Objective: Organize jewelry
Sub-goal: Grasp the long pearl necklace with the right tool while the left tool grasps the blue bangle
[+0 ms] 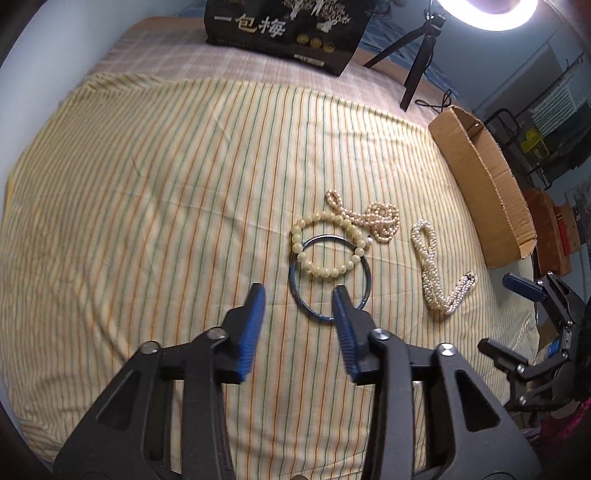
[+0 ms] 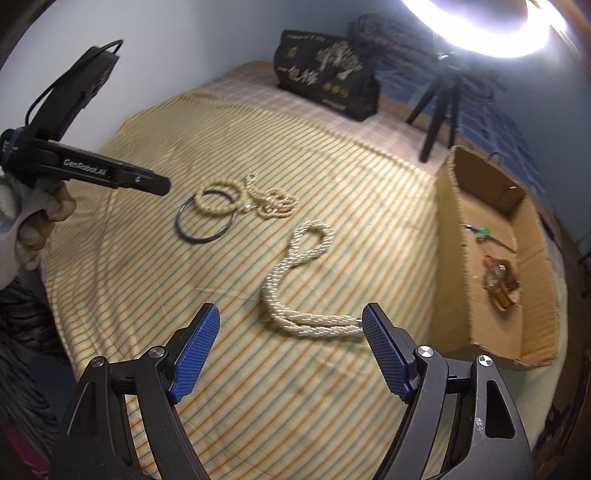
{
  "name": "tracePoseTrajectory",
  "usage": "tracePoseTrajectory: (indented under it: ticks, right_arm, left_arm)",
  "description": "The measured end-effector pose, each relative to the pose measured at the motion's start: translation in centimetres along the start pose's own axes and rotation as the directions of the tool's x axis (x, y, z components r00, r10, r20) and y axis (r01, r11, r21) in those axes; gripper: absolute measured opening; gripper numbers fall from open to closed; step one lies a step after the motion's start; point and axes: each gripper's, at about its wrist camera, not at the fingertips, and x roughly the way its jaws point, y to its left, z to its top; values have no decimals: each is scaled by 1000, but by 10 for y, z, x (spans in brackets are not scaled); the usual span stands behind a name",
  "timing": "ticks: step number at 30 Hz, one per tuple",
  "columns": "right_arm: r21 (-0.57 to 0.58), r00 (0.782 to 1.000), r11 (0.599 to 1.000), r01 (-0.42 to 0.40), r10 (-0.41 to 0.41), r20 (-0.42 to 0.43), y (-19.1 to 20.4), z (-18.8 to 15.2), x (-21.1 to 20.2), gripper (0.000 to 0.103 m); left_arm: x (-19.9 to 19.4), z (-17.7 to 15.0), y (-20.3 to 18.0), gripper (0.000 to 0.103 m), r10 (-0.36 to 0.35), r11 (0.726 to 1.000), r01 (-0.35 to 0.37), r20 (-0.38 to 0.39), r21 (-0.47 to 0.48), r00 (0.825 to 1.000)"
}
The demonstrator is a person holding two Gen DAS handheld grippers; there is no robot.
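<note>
On the striped cloth lie a dark blue bangle [image 1: 364, 267], a cream bead bracelet [image 1: 325, 271] overlapping its far side, a bunched pearl strand [image 1: 380, 219] and a twisted white pearl rope [image 1: 430, 266]. My left gripper [image 1: 299, 295] is open and empty, just short of the bangle, its right fingertip over the bangle's near rim. My right gripper [image 2: 290, 314] is open and empty, with the pearl rope [image 2: 291, 258] between and beyond its fingertips. The bangle [image 2: 184, 230], bracelet [image 2: 216, 210] and strand [image 2: 275, 203] lie farther left.
An open cardboard box [image 2: 447, 258] stands at the right edge of the cloth [image 2: 332, 166], holding a few small items [image 2: 500, 280]. It also shows in the left wrist view [image 1: 476, 177]. A black gift bag [image 1: 288, 29], a tripod [image 1: 417, 59] and a ring light [image 2: 480, 26] stand at the back.
</note>
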Motion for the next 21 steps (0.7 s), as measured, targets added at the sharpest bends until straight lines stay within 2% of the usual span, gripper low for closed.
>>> tracePoseTrajectory:
  ticks: [4,6,11,15,18,21]
  right_arm:
    - [-25,999,999,-26,25,-40,6,3,14,79]
    - [-34,998,999,-25,23,-56,8,5,21,79]
    - [-55,995,998,-27,21,-94,10,6,35,79]
    - [-65,994,998,-25,17,-110,8,8,40,71]
    - [-56,993,998,-29,23,-114,5,11,43,69]
    - [-49,991,998,-47,40,-126,5,13,49,59]
  left_arm:
    - [13,1,7,35,-14,999,12,-40,-39,999]
    - [19,2,10,29,-12,999,9,-54,-53,998]
    - [27,6,9,29,-15,998,9,-73,-70,997]
    - [33,7,5,28,6,998,-11,-87,-62,996]
    - [40,7,4,25,29,998,-35,-97,-58,995]
    - [48,8,4,24,42,998,-47,-105,-51,994]
